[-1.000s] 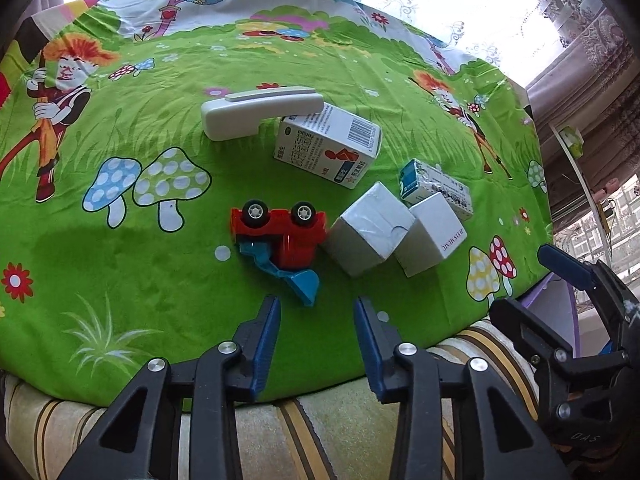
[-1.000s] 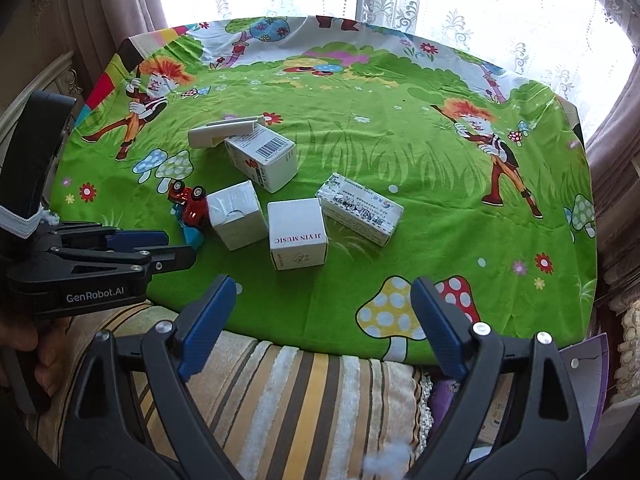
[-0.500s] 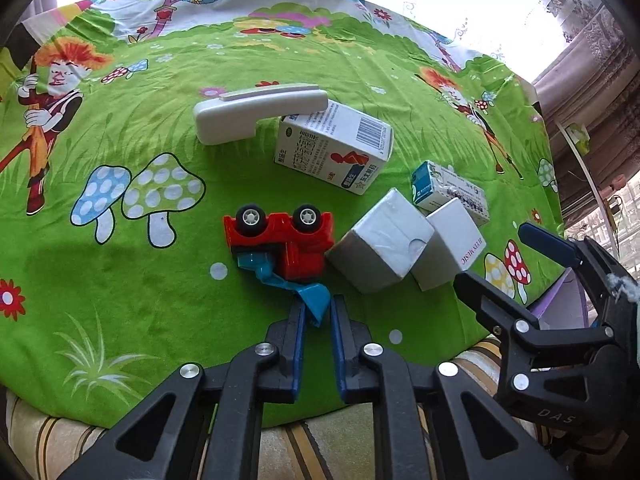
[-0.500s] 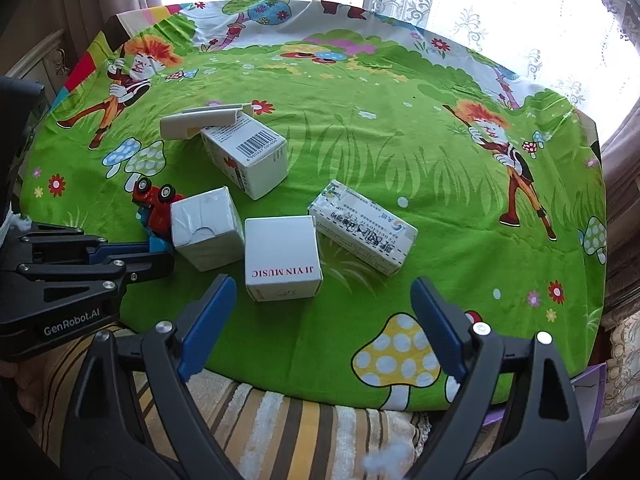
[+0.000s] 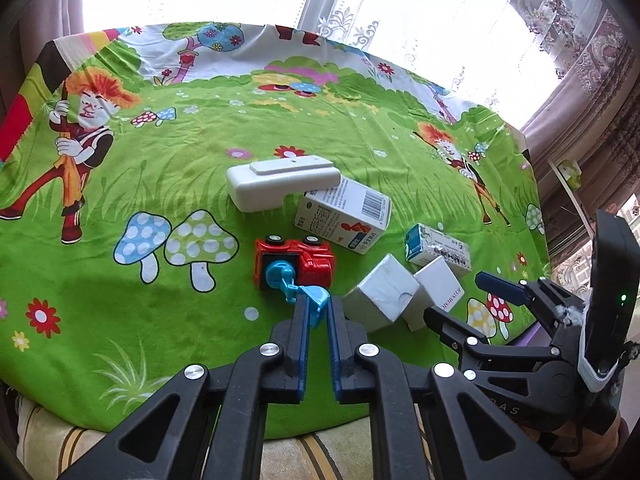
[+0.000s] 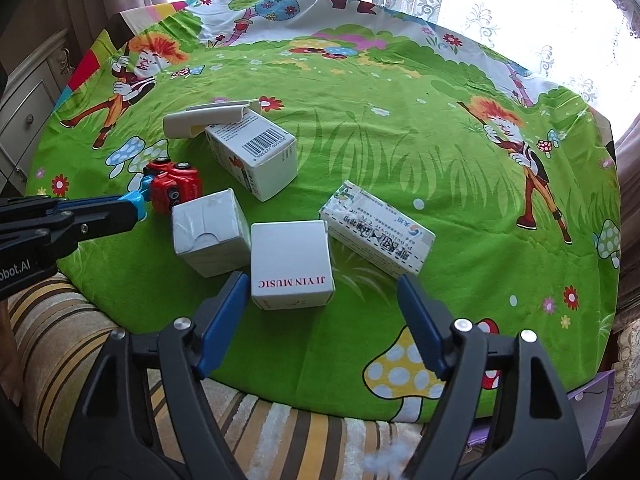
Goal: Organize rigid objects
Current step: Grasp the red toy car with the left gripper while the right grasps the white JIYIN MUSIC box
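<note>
Now left gripper (image 5: 318,308) jaws clamped on toy truck's (image 5: 296,267) blue scoop, seemingly lifted, right gripper (image 6: 320,316) jaws closing, empty.

Barcode carton (image 5: 344,216) partly under white case (image 5: 280,184)

Both wrist cameras are looking steeply down along their fingers, close over the table's near edge. Both are sharing the red toy truck (image 5: 298,264) and white boxes (image 6: 291,265).
</note>
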A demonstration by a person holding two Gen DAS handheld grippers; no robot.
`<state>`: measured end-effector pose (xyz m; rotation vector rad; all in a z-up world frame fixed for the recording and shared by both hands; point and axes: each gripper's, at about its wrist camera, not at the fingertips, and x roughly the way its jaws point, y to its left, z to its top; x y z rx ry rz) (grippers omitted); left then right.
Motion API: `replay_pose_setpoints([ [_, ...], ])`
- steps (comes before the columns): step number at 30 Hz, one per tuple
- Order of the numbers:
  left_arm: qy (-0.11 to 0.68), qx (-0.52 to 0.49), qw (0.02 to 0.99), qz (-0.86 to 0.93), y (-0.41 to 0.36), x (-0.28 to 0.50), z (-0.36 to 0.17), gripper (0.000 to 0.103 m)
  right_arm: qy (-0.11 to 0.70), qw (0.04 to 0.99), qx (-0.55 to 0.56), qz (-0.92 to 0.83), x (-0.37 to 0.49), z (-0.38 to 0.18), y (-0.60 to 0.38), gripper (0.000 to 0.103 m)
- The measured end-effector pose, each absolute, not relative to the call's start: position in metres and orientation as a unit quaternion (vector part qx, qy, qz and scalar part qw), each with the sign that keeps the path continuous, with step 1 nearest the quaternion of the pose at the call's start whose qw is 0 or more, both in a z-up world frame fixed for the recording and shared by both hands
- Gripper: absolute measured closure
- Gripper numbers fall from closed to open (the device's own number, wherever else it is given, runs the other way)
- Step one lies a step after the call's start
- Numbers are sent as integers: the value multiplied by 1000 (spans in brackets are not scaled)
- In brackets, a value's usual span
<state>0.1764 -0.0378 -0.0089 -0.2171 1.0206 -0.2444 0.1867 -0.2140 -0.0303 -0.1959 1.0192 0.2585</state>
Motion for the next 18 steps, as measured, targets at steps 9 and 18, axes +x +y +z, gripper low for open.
replay_pose_setpoints([
  [9, 474, -97, 871, -90, -31, 199, -13, 94, 497, 853, -78, 135, 192, -37, -214, 56],
  [18, 468, -130, 870, -86, -20, 202, -15, 92, 491, 857, -73, 139, 189, -36, -215, 56],
])
